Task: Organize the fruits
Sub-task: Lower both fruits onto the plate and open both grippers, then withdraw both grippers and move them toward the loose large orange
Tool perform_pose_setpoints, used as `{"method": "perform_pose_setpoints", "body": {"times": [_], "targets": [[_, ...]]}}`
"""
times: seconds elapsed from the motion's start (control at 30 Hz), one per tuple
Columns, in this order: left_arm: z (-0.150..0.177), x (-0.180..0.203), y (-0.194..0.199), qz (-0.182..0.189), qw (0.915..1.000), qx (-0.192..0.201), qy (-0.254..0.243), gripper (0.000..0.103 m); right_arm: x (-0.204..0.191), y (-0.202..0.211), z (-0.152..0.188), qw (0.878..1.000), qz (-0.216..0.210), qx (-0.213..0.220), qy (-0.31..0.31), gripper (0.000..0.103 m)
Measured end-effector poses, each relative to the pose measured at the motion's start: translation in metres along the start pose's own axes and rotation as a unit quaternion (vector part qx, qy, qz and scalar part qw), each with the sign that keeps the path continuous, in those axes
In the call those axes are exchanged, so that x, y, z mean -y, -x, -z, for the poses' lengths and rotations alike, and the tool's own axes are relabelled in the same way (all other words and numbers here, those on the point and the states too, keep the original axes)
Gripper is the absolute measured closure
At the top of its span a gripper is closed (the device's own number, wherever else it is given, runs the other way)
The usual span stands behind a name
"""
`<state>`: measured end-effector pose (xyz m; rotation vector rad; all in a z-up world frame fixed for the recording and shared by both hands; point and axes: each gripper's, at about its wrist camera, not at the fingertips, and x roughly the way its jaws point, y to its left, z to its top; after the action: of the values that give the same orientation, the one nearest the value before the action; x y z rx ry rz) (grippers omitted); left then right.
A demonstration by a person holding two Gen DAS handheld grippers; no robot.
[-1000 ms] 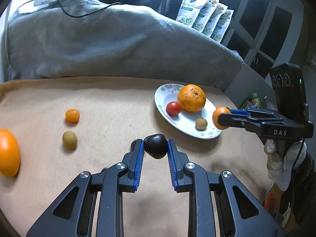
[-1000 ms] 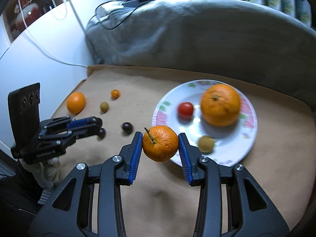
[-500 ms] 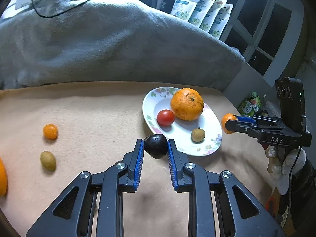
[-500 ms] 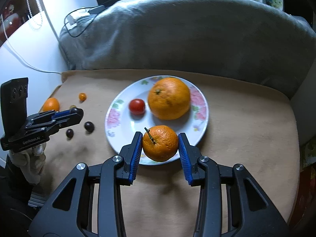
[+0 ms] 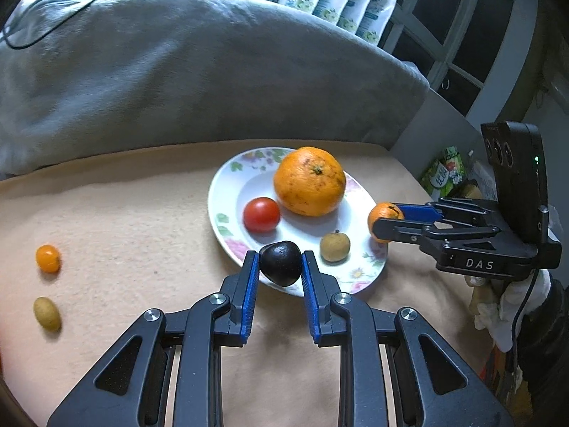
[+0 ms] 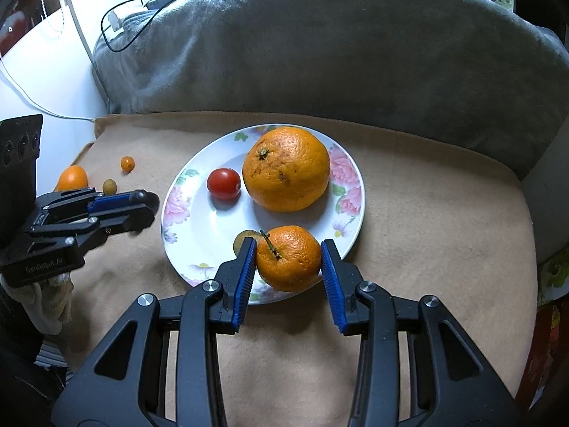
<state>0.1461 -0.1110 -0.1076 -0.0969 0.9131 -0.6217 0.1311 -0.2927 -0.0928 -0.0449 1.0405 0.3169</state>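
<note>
My left gripper point(image 5: 279, 267) is shut on a small black fruit point(image 5: 281, 263) and hangs over the near rim of the flowered plate point(image 5: 227, 178). On the plate lie a big orange point(image 5: 309, 179), a red tomato point(image 5: 261, 214) and a small tan fruit point(image 5: 334, 246). My right gripper point(image 6: 288, 259) is shut on a mandarin point(image 6: 288, 258) with a short stem, over the plate's point(image 6: 199, 245) near side, partly hiding the tan fruit point(image 6: 245, 238). In the left wrist view the right gripper point(image 5: 386, 221) holds the mandarin point(image 5: 378, 213) at the plate's right rim.
Loose on the beige cloth point(image 5: 124, 213) to the left lie a small orange fruit point(image 5: 47, 258) and a small greenish fruit point(image 5: 47, 314); another orange point(image 6: 73, 178) lies farther left. A grey blanket point(image 5: 195, 71) rises behind. White pouches point(image 5: 338, 0) stand at the back.
Both grippers moved in over the plate with their fruits: the left with the black fruit reached its near rim, the right with the mandarin came over its near side.
</note>
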Motion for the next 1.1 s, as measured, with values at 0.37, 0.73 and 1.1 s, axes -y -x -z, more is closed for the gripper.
{"method": "perform_pose_setpoints", "body": {"times": [0.37, 0.73, 1.1], "targets": [[-0.002, 0.007, -0.007, 0.006, 0.9999, -0.007, -0.009, 0.080, -0.005, -0.008, -0.002, 1.000, 0.009, -0.006, 0.018, 0.064], [-0.003, 0.011, -0.007, 0.001, 0.9998, 0.000, -0.019, 0.052, -0.003, 0.001, -0.004, 1.000, 0.016, 0.013, 0.012, 0.037], [0.001, 0.016, -0.002, -0.023, 0.9993, 0.004, -0.029, 0.031, 0.004, 0.011, -0.006, 0.999, 0.011, 0.032, -0.015, 0.016]]}}
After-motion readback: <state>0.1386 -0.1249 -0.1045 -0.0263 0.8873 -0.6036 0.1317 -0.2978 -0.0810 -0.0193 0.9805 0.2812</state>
